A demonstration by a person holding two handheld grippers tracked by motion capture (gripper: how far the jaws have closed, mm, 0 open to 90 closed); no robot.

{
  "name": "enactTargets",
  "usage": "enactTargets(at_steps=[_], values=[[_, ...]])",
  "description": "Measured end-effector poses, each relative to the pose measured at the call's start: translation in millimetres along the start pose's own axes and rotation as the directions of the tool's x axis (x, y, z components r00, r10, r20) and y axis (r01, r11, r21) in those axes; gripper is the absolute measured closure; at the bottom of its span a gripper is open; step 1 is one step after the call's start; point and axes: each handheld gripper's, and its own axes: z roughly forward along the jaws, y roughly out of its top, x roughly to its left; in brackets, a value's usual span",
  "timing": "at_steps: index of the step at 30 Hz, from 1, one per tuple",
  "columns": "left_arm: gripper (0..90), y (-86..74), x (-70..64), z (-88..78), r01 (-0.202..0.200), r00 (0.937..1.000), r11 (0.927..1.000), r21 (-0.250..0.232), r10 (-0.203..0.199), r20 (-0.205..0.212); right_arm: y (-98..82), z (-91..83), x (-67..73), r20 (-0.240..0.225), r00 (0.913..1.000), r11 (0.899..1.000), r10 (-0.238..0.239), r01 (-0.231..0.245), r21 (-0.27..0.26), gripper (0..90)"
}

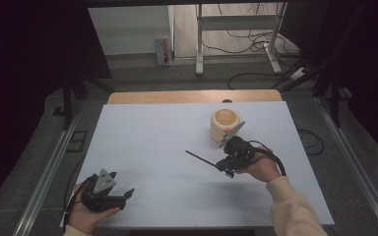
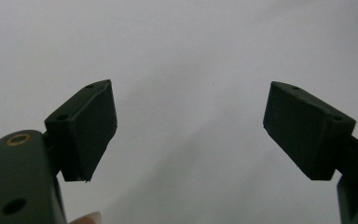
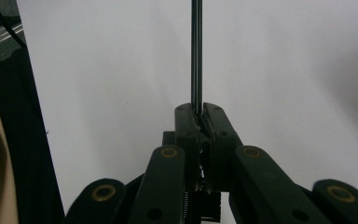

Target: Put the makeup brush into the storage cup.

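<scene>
My right gripper (image 1: pixel 222 164) hovers right of the table's middle, shut on a thin black stick (image 1: pixel 202 158) that points left and away from it. In the right gripper view the jaws (image 3: pixel 198 109) clamp the stick's (image 3: pixel 196 51) near end; it looks like two slim rods side by side. Just behind that hand stands a round beige wooden cup (image 1: pixel 225 124), upright and open-topped. My left gripper (image 1: pixel 124 195) rests at the front left corner of the table. Its jaws (image 2: pixel 189 126) stand wide apart with only white tabletop between them.
The white sheet (image 1: pixel 157 142) covers the table, with a wooden strip (image 1: pixel 192 97) bare at the far edge. Metal rails (image 1: pixel 49 172) run along both sides. Cables and a desk frame (image 1: pixel 236 34) lie on the floor beyond.
</scene>
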Motion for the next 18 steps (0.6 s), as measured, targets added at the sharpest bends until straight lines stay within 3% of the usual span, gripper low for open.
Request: enactTargets(at_steps=[10, 18], values=[[18.0, 18.1, -7.5, 2.7, -0.041, 0.9991, 0.9991, 0.001, 0.041, -0.001, 0.4, -1.1, 1.2, -0.018, 0.9998, 1.000, -0.005, 0.005, -0.012, 85.8], [18.1, 47.5, -16.4, 9.8, -0.085, 0.9963, 0.9962, -0.021, 0.085, 0.012, -0.2, -3.8, 1.6, -0.032, 0.9995, 1.000, -0.010, 0.009, -0.023, 85.8]])
